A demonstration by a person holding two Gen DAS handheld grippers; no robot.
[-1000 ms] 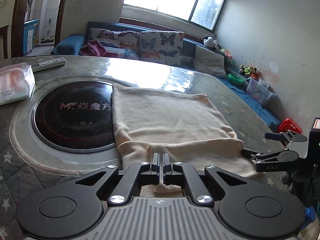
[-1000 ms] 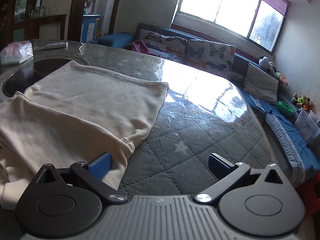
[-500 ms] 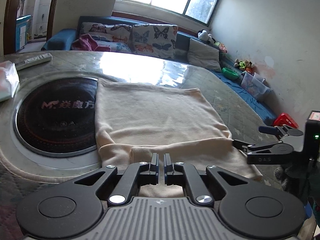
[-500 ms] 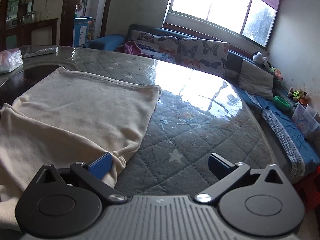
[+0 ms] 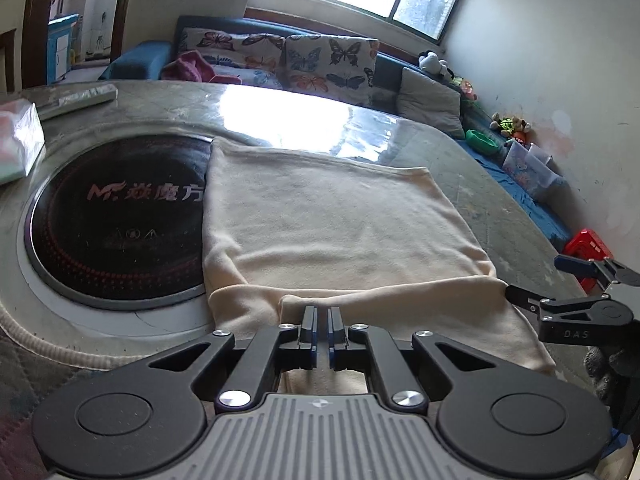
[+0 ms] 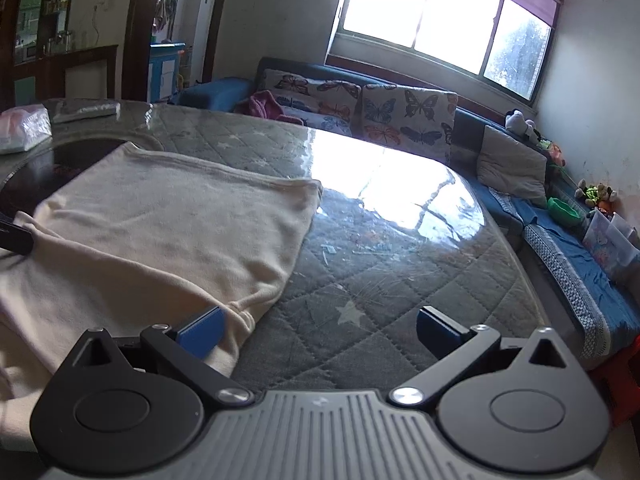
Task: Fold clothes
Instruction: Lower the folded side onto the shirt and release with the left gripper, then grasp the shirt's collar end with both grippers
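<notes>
One cream garment [image 5: 336,232] lies flat on the counter [image 5: 496,216], partly over one black round hob [image 5: 116,220]. Left gripper [image 5: 322,314] jaws are nearly together, pinching nothing visible; right gripper [image 6: 320,326] jaws are spread at the garment's corner.

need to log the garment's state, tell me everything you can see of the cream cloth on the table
The cream cloth is a soft, fleecy-looking garment lying flat on the quilted table, folded into a rough rectangle with a doubled layer along its near edge. One side overlaps the round black cooktop. The left gripper is shut at that near fold; the right gripper is open, one of its fingers at the cloth's corner.
</notes>
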